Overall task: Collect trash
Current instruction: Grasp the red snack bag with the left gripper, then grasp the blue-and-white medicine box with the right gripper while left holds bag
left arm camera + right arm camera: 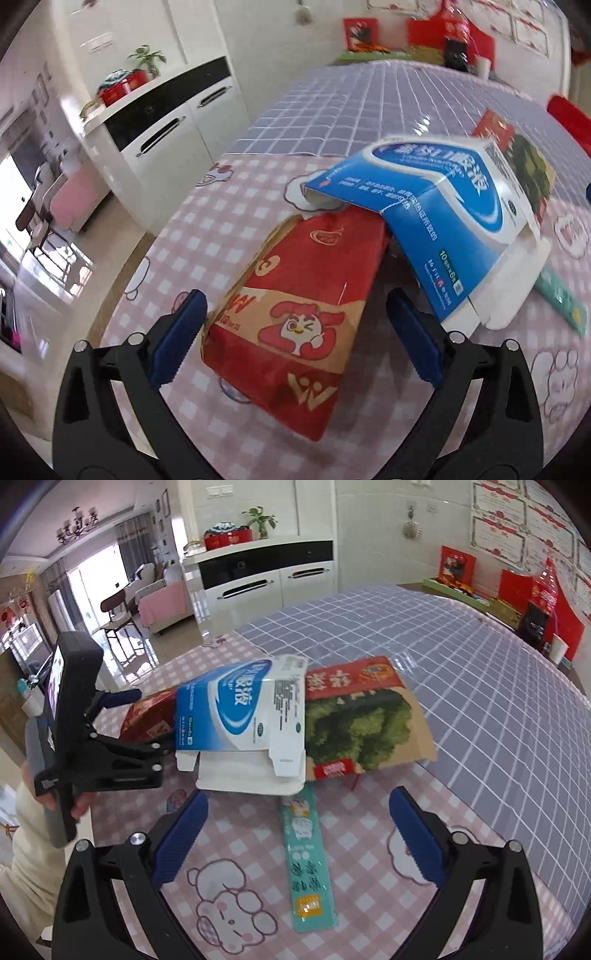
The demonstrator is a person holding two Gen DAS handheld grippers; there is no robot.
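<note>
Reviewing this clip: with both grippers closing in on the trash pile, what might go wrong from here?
The blue-and-white carton leans on the red paper bag that sits between the left gripper fingers, so pulling the bag may tip or drag the carton. The thin teal packet lies flat on the tablecloth below the open right gripper; the pads may slide over it.

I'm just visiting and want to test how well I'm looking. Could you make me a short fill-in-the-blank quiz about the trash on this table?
1. The blue and white carton leans on top of a paper bag whose main colour is ____.
2. The paper bag has a cartoon ____ printed on it.
3. The long teal packet lies between the fingers of the ____ gripper.
4. The left gripper has its jaws ____ around the bag.

Missing words: red; chicken; right; open
</note>
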